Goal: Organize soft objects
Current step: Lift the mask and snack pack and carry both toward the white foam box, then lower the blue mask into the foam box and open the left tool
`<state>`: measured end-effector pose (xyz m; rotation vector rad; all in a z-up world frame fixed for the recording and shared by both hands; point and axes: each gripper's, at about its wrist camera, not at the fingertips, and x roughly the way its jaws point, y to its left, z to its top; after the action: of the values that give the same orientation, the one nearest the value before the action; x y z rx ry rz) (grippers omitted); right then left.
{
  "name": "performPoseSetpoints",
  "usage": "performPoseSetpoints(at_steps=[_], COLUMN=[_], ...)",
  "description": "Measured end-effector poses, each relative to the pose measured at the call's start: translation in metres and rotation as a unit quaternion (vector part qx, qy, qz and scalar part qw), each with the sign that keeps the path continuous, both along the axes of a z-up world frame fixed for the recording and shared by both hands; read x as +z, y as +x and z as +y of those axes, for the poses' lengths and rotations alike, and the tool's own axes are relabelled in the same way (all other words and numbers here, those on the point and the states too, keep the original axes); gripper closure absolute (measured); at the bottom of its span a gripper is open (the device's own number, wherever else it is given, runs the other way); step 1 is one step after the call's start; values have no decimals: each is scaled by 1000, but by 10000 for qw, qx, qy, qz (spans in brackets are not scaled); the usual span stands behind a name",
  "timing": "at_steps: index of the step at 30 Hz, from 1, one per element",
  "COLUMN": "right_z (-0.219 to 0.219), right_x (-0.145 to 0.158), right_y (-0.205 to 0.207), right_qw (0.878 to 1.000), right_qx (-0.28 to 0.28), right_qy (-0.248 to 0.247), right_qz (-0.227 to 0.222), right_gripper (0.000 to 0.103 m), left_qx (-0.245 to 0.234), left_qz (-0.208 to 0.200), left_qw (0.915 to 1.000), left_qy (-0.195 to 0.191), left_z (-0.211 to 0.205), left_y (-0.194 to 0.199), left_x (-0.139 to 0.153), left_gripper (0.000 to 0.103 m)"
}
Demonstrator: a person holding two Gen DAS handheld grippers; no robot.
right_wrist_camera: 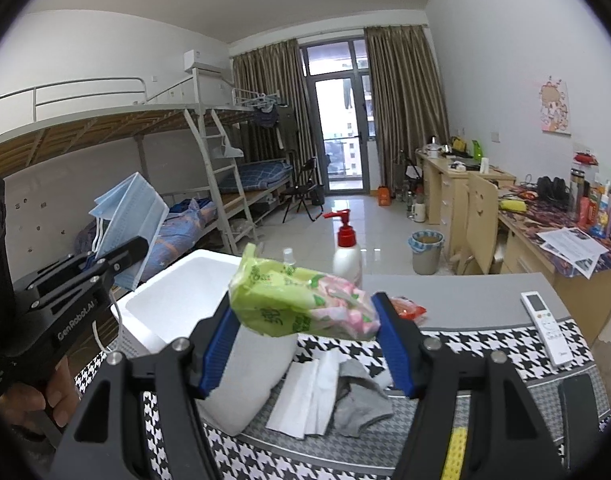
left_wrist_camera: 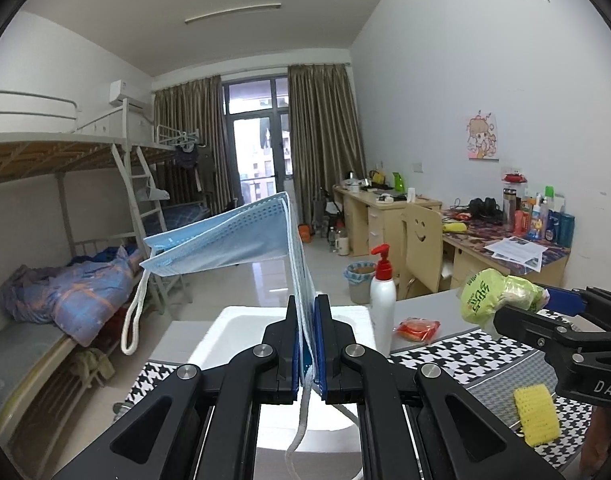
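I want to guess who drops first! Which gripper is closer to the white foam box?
Left. The left gripper, shut on the blue face mask, is just above the white foam box. The right gripper, clamping the green tissue pack, is off to the box's right, above the table.

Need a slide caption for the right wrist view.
Right gripper holds a green tissue pack over the table; white box at left.

White pump bottle [right_wrist_camera: 347, 255] stood upright on grey surface [right_wrist_camera: 465, 300], remote control [right_wrist_camera: 546, 328] near right edge, bunk bed [right_wrist_camera: 105, 128] behind.
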<state>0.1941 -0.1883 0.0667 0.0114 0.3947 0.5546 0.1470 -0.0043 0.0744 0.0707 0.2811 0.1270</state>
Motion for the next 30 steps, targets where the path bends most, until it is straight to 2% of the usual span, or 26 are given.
performPoseSetpoints(at_steps=[11, 30], right_z=[24, 43], right_x=[-1, -5], right_y=[2, 5], right_qw=[9998, 9995], right_qx=[180, 90], right_qy=[-118, -284], right_qz=[34, 60], right_gripper=[33, 33], left_qx=[210, 14], left_qz=[152, 973], left_qw=[9996, 9947], left_qy=[-57, -340], left_z=[23, 46], left_y=[8, 46], left_x=[-7, -26], left_gripper=[96, 96])
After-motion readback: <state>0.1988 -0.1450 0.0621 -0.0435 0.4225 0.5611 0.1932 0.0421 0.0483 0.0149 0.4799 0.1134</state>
